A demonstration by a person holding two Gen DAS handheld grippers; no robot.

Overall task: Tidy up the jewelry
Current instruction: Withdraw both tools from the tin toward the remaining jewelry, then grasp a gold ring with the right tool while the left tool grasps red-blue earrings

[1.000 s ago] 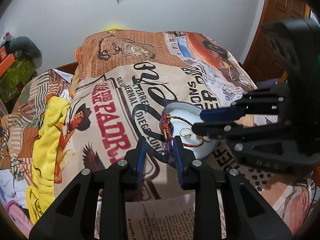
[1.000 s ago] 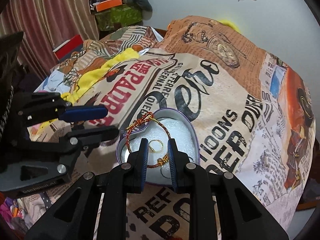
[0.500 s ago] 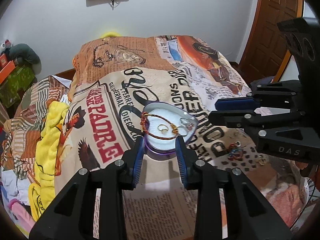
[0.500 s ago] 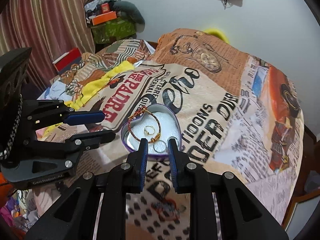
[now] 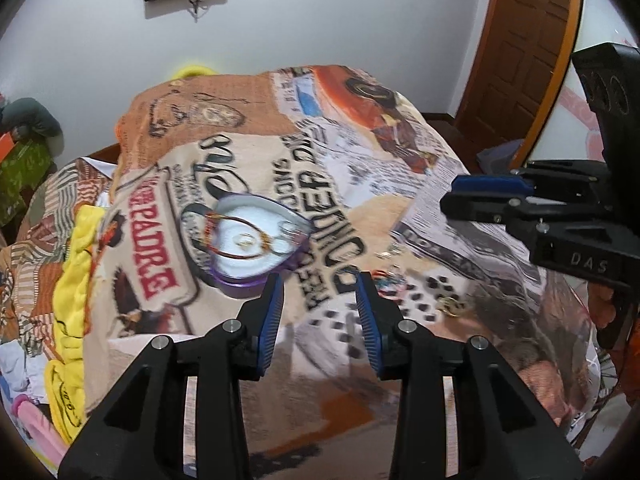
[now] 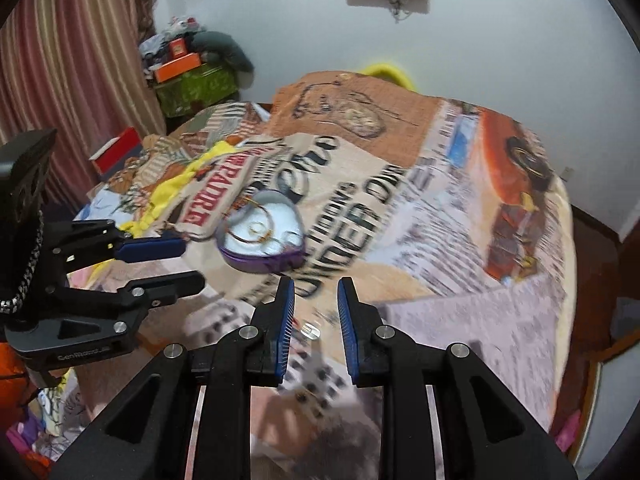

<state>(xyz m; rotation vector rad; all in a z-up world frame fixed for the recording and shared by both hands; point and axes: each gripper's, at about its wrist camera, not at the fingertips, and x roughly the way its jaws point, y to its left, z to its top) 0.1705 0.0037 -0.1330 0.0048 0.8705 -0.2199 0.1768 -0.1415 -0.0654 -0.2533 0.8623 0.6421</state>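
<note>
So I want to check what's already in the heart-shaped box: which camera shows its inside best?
The left wrist view: it looks down into the heart-shaped box, showing the white lining, a red-gold bracelet and a small ring, though blurred. The right wrist view shows the box at a shallower angle, more purple wall, contents smaller and blurrier.
</note>
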